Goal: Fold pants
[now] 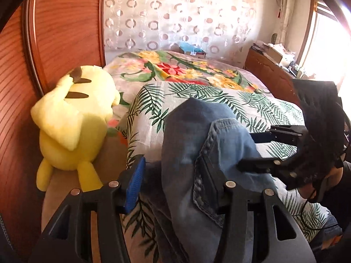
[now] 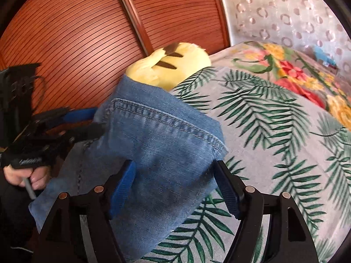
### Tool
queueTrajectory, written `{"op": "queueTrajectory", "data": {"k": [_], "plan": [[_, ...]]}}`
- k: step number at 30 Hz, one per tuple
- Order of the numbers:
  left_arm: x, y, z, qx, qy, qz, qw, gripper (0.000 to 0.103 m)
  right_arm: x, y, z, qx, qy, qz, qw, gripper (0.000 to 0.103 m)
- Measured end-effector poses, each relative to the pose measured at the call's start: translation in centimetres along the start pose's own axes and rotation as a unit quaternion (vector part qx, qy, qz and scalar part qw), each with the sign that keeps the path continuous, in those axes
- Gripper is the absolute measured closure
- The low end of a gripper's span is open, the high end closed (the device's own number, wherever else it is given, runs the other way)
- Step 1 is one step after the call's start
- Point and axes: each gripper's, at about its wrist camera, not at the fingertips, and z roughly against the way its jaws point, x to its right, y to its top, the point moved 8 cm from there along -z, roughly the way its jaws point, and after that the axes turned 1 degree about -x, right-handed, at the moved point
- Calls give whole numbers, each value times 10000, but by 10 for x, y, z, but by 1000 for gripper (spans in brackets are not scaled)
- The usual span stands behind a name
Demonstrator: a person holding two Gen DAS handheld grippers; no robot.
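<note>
Nearest us, the left gripper (image 1: 175,188) stands spread, the denim pants (image 1: 197,144) draped between its fingers but unpinched; the right gripper (image 2: 175,184) is likewise spread around the fabric. The pants lie bunched on the leaf-print bedspread (image 2: 274,131). We should flatten the fold before letting go. We see no containers holding anything.

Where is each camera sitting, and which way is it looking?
Left wrist: sits on the left gripper, looks along its fingers over the jeans and bed; the right gripper shows.
Right wrist: sits on the right gripper, looks across the jeans toward the wooden doors; the left gripper and a hand show.
Both share: jeans, leaf-print bed, yellow plush toy.
</note>
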Motion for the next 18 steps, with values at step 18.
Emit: {"op": "queueTrajectory", "data": {"k": [18], "plan": [[-19, -30, -25, -439, -245, 528, 9973, 34, 1, -4, -22, -111, 119, -7, 9999, 33]]}}
